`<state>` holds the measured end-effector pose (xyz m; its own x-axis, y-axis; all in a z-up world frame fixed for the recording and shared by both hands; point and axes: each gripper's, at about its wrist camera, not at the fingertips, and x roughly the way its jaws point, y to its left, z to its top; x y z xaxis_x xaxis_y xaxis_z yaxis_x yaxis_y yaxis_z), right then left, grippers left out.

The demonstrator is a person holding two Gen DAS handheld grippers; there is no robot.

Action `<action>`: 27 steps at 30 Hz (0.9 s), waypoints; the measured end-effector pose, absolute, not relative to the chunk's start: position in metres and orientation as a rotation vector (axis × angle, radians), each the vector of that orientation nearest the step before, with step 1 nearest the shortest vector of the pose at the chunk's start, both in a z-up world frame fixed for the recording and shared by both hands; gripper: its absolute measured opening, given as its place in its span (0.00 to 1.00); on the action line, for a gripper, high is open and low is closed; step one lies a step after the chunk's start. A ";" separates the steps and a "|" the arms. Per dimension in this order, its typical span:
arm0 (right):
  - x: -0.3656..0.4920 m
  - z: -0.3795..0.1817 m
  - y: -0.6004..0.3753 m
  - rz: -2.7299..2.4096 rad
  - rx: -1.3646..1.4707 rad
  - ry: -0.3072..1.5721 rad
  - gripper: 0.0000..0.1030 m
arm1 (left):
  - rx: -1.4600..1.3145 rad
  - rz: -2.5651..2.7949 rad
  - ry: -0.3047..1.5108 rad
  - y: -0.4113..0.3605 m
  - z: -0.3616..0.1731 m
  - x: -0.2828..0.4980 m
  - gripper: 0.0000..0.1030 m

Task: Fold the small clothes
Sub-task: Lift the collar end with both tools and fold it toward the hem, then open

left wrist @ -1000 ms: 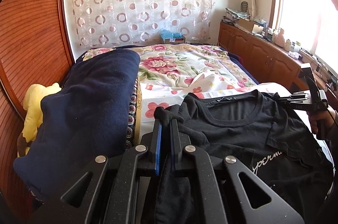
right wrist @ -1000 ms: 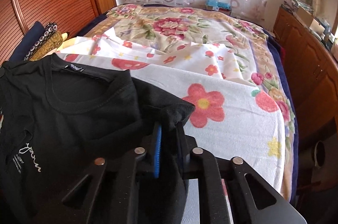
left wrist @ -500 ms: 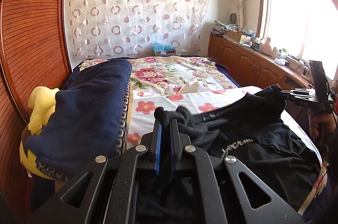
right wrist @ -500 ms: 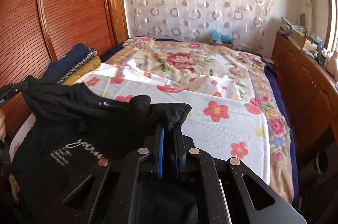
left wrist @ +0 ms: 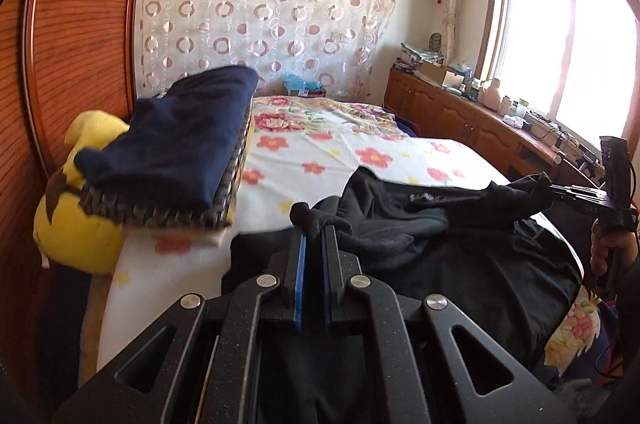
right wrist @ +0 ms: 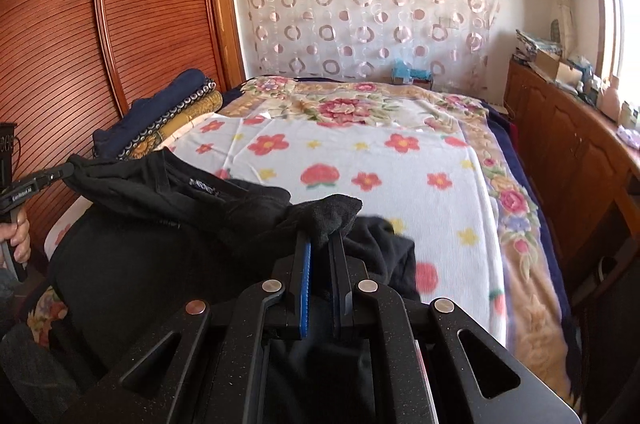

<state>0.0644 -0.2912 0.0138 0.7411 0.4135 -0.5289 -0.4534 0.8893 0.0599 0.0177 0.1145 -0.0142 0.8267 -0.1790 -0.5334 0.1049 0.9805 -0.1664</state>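
A black T-shirt (left wrist: 460, 256) hangs folded back over the near edge of the bed, its collar label facing up; it also shows in the right wrist view (right wrist: 152, 264). My left gripper (left wrist: 314, 236) is shut on one shoulder corner of the shirt. My right gripper (right wrist: 322, 240) is shut on the other shoulder corner. Both hold the shirt's top edge lifted above the bed. The right gripper shows at the far right of the left wrist view (left wrist: 560, 190), and the left gripper at the far left of the right wrist view (right wrist: 60, 172).
A white flowered towel (right wrist: 360, 160) covers the bed. A stack of folded clothes with a navy one on top (left wrist: 180, 144) lies at the bed's left, above a yellow plush toy (left wrist: 76, 224). A wooden wardrobe (right wrist: 120, 24) stands left, a wooden cabinet (right wrist: 580, 152) right.
Both grippers have lifted the shirt's shoulders off the bed and drawn them back toward the near edge. The shirt's printed front, seen flat before, is now folded under.
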 end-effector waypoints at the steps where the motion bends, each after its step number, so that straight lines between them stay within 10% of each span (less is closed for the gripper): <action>1: 0.059 0.010 -0.294 0.474 -0.065 0.568 0.07 | -0.138 -0.150 0.584 0.116 -0.017 0.015 0.08; 27: -0.027 0.012 -0.331 0.463 -0.067 0.666 0.07 | -0.120 -0.140 0.645 0.133 -0.033 -0.042 0.07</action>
